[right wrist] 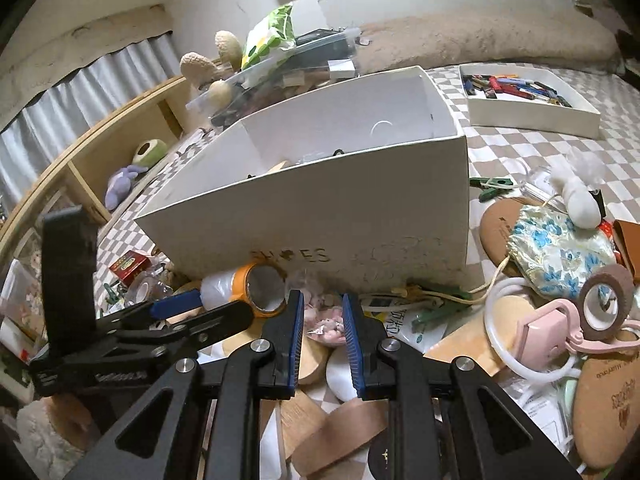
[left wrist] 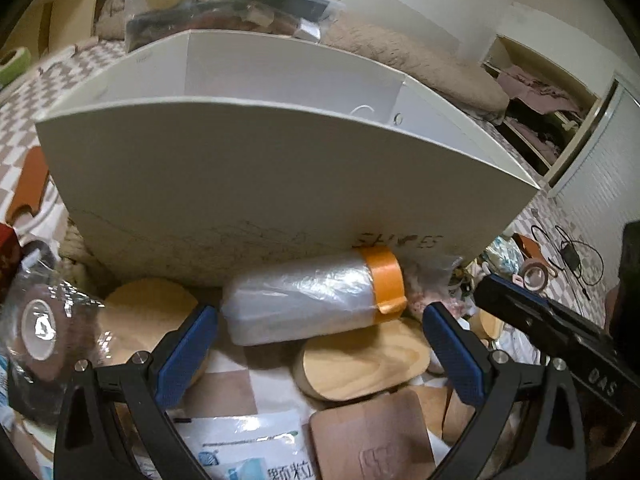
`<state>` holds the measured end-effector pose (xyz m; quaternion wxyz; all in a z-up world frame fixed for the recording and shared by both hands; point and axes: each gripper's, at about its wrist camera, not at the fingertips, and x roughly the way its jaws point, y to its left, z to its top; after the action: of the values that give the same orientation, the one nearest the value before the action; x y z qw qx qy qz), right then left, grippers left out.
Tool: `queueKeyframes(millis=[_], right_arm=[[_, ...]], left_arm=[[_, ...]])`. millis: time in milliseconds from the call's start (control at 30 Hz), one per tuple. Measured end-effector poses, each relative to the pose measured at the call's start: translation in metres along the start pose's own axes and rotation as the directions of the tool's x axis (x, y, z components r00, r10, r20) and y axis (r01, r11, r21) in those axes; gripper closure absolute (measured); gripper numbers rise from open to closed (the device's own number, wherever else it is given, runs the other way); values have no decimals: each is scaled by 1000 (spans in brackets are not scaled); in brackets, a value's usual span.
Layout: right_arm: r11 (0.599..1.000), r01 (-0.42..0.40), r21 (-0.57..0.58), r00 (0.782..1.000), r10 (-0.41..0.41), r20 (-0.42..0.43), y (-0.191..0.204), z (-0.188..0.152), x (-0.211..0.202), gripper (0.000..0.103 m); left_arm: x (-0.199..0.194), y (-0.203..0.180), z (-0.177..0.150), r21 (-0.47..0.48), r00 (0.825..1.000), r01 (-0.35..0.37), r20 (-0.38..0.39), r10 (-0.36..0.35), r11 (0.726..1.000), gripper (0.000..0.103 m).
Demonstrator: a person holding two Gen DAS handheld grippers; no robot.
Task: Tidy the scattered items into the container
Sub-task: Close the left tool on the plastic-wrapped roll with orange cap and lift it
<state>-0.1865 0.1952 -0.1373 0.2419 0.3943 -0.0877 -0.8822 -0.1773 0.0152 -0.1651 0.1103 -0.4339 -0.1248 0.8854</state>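
Lay on its side against white box (left wrist: 240, 168): plastic-film roll (left wrist: 304, 300), long axis level, orange-taped end rightward; left fingers (left wrist: 188, 354) spread, right fingers (right wrist: 294, 332) closed empty.

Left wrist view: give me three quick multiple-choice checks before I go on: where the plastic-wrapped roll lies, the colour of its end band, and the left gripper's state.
1. Where does the roll lie?
A. Inside the white box
B. On top of the box's rim
C. Outside, against the box's front wall

2. What colour is the band at the roll's end?
A. Orange
B. Green
C. Black

3. How is the left gripper?
A. Shut on the roll
B. Open, not touching the roll
C. Shut on nothing

Answers:
1 C: the roll lies on its side at the foot of the white box, under the lettering.
2 A: the band is plainly orange.
3 B: the left gripper has its pads wide apart, with clear gaps to the roll.
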Motion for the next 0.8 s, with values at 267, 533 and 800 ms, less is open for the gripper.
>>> queueKeyframes(millis=[267,533,800], right_arm=[[999,22,-23,999,-23,-23,2,-5,5,81],[995,53,-89,997,-57,-47,12,-9,12,80],[987,69,-149,996,-76,-45,19,-15,12,80]], left_arm=[[5,14,5,-115,997,73,6,-73,991,4],[3,16,5,-135,995,96,7,-96,986,18],[3,17,3,-122,997,80,-13,-82,989,18]])
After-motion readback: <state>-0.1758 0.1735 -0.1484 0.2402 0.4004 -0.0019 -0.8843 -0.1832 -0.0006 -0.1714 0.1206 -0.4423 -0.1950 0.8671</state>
